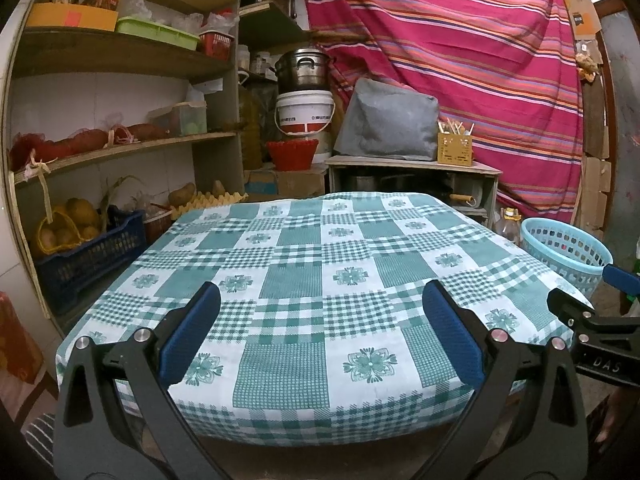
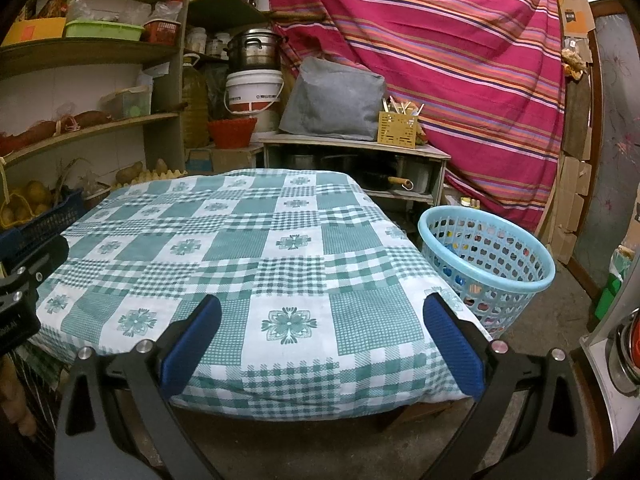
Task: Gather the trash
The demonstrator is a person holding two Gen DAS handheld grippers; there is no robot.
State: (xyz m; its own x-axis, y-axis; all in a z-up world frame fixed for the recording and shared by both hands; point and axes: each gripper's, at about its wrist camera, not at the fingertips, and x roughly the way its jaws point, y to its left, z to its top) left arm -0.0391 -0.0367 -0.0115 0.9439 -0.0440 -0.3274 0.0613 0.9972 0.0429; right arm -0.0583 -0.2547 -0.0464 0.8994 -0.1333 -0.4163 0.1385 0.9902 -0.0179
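Note:
A table under a green-and-white checked cloth (image 1: 304, 280) (image 2: 248, 248) fills both views, and I see no loose trash on it. A light blue perforated basket (image 2: 492, 264) (image 1: 568, 252) stands on the floor at the table's right side, with colourful bits showing through its holes. My left gripper (image 1: 320, 296) hangs open over the table's near edge, nothing between its blue pads. My right gripper (image 2: 320, 308) is open too, over the near right part of the cloth. Each gripper's black frame shows at the other view's edge.
Wooden shelves (image 1: 120, 144) with boxes, baskets and vegetables line the left. Behind the table stand a low cabinet (image 1: 412, 172) with a grey cover, a white bucket (image 1: 306, 112) and a pot. A striped pink cloth (image 2: 440, 52) hangs at the back right.

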